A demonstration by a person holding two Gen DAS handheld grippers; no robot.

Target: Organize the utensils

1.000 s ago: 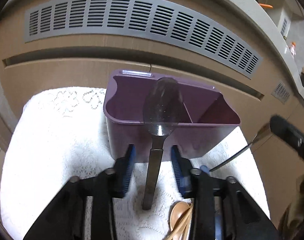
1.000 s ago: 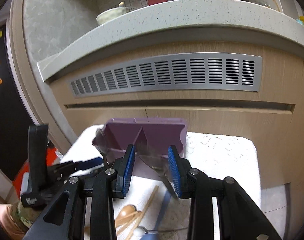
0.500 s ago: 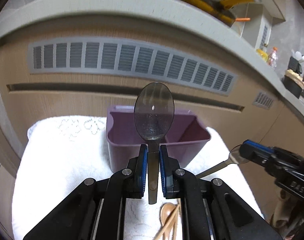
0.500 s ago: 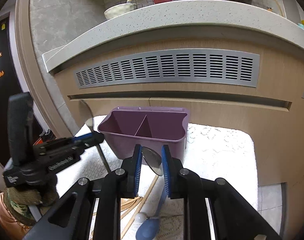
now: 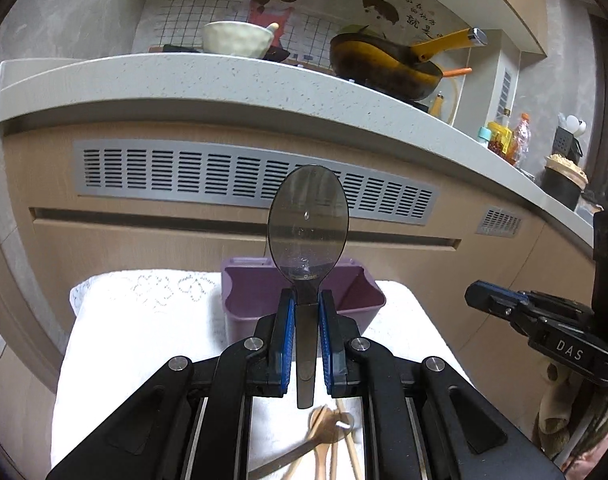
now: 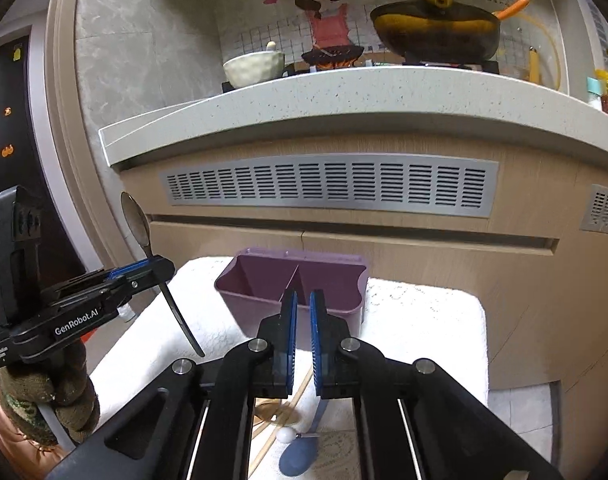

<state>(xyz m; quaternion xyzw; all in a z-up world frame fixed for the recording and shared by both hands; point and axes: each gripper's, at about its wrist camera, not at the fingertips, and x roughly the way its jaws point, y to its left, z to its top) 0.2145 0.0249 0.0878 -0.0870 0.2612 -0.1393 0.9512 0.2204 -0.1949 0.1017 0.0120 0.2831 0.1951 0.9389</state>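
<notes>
Blue pads [image 5: 289,332] of left gripper [image 5: 306,320] pinching smoky spoon [image 5: 308,232] upright above white mat [image 5: 144,340], right gripper [image 6: 301,320] pressed together, nothing visible between, purple caddy [image 6: 296,292] at far mat edge, wooden utensils [image 5: 328,440] near.

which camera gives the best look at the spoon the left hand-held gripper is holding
The left wrist view: the grey spoon fills the centre, bowl up, handle clamped in the left hand-held gripper. The right wrist view shows the same spoon only small and edge-on at the left.
</notes>
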